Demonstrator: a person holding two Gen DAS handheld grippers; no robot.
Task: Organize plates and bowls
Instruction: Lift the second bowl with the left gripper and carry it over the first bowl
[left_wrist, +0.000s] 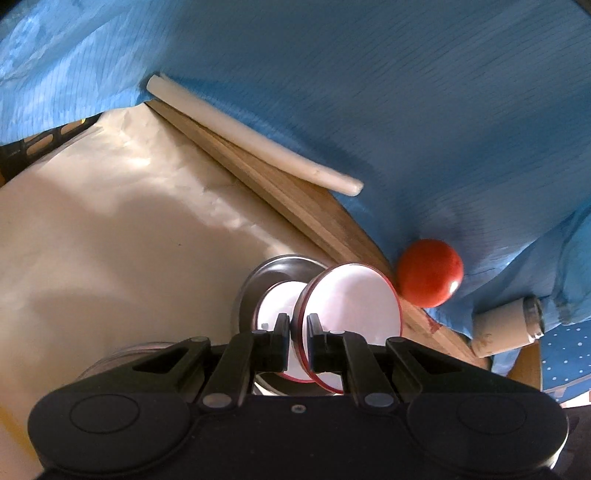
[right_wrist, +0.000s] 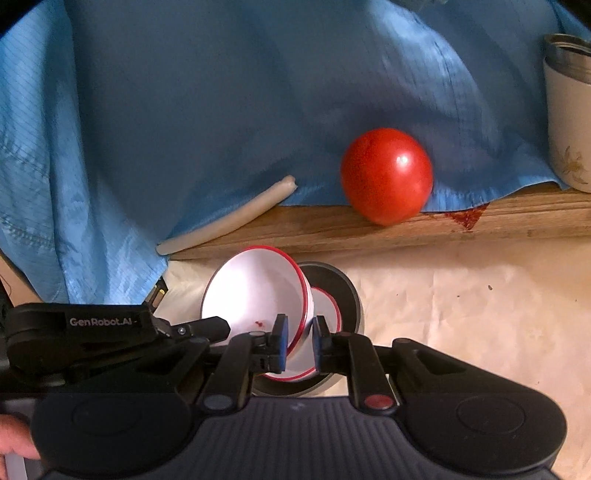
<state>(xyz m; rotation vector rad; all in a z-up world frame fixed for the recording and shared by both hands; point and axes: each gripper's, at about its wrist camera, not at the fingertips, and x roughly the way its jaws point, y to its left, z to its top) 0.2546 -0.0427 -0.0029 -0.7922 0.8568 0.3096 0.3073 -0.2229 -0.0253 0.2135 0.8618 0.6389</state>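
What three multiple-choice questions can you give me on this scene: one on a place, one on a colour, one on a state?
1. Where is the tomato?
A. On the floor
B. On the wooden ledge, against the blue cloth
C. On a chair

2. What colour is the rim of the white bowl?
A. Red
B. Green
C. Yellow

3. How is the bowl at the right fingers sitting?
A. Flat on the paper
B. Upside down on the ledge
C. Tilted, its wall between the fingers

Answers:
1. B: it rests on the wood, touching the cloth.
2. A: a thin red line rings the rim.
3. C: its opening faces sideways, and a finger stands on each side of its wall.
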